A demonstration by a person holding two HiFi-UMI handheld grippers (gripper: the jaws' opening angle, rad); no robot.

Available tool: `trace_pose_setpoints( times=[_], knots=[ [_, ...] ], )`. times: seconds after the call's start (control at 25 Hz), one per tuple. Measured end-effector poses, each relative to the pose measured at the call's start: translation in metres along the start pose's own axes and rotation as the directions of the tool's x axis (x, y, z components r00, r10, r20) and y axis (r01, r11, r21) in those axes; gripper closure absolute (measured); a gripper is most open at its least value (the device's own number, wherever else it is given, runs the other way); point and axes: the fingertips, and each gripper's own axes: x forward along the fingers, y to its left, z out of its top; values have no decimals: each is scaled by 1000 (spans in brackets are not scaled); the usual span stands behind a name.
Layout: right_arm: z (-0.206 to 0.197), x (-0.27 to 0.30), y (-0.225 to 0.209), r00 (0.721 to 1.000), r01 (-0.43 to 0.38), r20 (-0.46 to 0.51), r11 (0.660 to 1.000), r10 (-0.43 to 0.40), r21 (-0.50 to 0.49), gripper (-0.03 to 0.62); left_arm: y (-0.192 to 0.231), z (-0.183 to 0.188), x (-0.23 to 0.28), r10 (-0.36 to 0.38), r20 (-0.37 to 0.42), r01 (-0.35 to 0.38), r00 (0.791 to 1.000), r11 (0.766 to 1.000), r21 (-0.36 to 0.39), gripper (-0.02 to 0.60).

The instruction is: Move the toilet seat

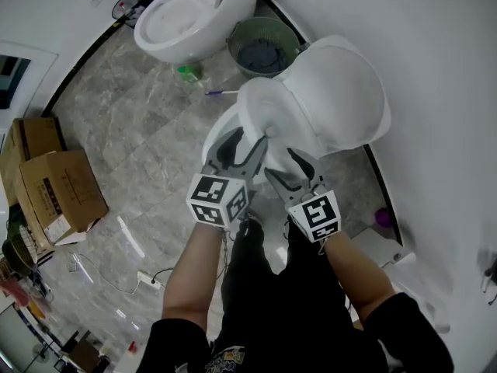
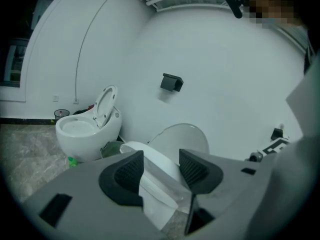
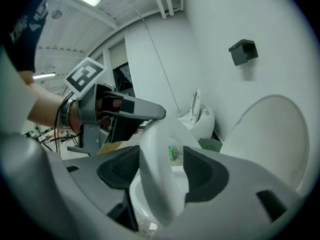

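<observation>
The white toilet seat (image 1: 260, 111) is tilted partway up from the bowl, and its lid (image 1: 342, 92) leans back against the wall. Both grippers are at the seat's front rim. My left gripper (image 1: 250, 148) has the rim (image 2: 152, 169) between its jaws; the left pad touches it and a narrow gap shows at the right pad. My right gripper (image 1: 281, 164) also straddles the rim (image 3: 157, 184), with a gap at its right pad through which the bowl shows. The lid also appears in the left gripper view (image 2: 182, 136) and the right gripper view (image 3: 270, 134).
A second white toilet (image 1: 182, 14) stands at the far left with a green bin (image 1: 262, 47) and a green bottle (image 1: 188, 73) beside it. Cardboard boxes (image 1: 58, 189) sit at the left. A power strip and cable (image 1: 147, 278) lie on the tiled floor. The wall runs close on the right.
</observation>
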Motion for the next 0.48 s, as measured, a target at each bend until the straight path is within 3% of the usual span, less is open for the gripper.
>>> trace_pose_setpoints(
  times=[0.48],
  knots=[
    [30, -48, -77, 986, 161, 51, 987, -159, -32, 293, -60, 40, 56, -37, 0, 37, 999, 997, 65, 360]
  ],
)
